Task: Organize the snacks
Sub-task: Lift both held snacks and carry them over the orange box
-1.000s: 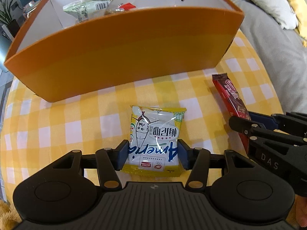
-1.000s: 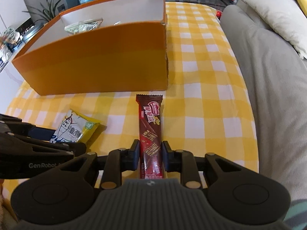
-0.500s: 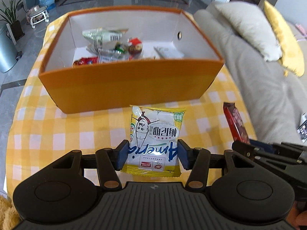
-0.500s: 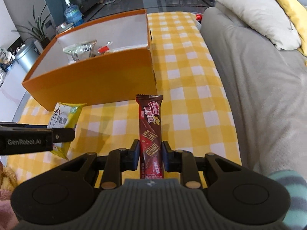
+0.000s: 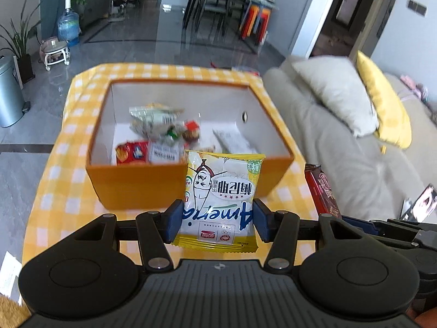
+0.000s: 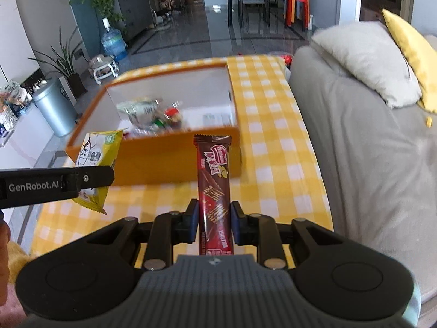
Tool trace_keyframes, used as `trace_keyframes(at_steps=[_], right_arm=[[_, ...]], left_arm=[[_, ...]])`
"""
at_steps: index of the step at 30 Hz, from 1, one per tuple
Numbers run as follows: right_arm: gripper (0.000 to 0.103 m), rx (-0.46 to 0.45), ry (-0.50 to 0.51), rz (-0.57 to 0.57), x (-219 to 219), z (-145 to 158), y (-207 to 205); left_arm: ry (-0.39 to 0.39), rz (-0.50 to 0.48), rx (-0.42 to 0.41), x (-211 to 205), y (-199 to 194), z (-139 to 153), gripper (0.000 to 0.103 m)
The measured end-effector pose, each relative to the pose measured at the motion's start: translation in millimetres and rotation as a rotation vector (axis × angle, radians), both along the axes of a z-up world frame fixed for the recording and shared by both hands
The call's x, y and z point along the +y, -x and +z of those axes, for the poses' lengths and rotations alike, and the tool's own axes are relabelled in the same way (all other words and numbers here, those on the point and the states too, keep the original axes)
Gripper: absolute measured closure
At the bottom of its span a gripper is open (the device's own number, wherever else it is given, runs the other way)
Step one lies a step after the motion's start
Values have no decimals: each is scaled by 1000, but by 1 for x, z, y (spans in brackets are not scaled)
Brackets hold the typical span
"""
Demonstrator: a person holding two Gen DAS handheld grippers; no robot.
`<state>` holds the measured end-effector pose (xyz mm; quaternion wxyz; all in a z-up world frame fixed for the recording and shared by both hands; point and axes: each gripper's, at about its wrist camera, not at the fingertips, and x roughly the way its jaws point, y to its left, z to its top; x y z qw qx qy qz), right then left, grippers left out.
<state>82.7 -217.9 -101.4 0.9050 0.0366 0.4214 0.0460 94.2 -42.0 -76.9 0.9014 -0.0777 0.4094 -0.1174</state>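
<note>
My left gripper (image 5: 217, 222) is shut on a yellow and white snack packet (image 5: 221, 191) and holds it in the air in front of the orange box (image 5: 142, 186). My right gripper (image 6: 214, 222) is shut on a dark red chocolate bar (image 6: 214, 175), also lifted, near the box's front right corner (image 6: 174, 158). The box has white inner walls and holds several snack packets (image 5: 155, 136). The yellow packet (image 6: 95, 158) and the left gripper's arm (image 6: 54, 184) show at the left of the right wrist view. The bar (image 5: 321, 194) shows at the right of the left wrist view.
The box stands on a table with a yellow and white checked cloth (image 6: 273, 142). A grey sofa (image 6: 368, 150) with a white pillow (image 6: 366, 60) and a yellow cushion (image 6: 409, 52) runs along the table's right side. A grey bin (image 6: 53, 106) stands on the floor at the left.
Both grippers have risen well above the table with their snacks held fast. The box now sits lower and farther in both views, and its inside shows.
</note>
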Motion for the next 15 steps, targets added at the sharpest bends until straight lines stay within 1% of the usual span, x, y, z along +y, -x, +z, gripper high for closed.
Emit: trace_keyframes(at_steps=[7, 12, 15], right_arm=[[82, -73, 8, 45, 21, 30, -28], [82, -121, 23, 89, 37, 47, -58], [82, -138, 28, 115, 45, 51, -79]], left_arm=[[27, 48, -44, 25, -24, 19, 42], [11, 54, -74, 38, -48, 32, 42], [11, 47, -80, 42, -64, 38, 42]])
